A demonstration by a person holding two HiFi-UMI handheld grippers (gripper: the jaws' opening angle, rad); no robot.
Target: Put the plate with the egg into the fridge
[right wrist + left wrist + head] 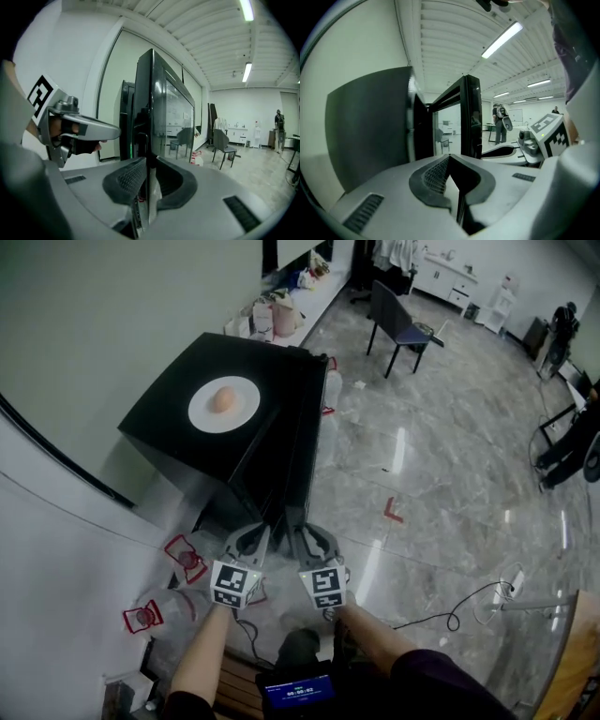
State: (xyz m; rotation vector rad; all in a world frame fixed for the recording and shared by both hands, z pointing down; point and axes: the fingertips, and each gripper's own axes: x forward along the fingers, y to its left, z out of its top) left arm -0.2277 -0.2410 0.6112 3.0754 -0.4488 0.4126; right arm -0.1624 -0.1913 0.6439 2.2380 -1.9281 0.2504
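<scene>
- Plate [223, 405] w/ egg [223, 399] sits on top of black fridge [164, 432], near the middle of the top, well apart from both grippers.
- Left gripper [449, 157]: jaws pressed together, nothing btwn them, held low in front of the fridge, just beside the right one.
- Right gripper [146, 161]: jaws pinching the front edge of the fridge door [151, 112], which stands slightly ajar.
- Bkgd: grey chair [398, 322] on glossy tiled floor [441, 456]; person [562, 326] at far right.
</scene>
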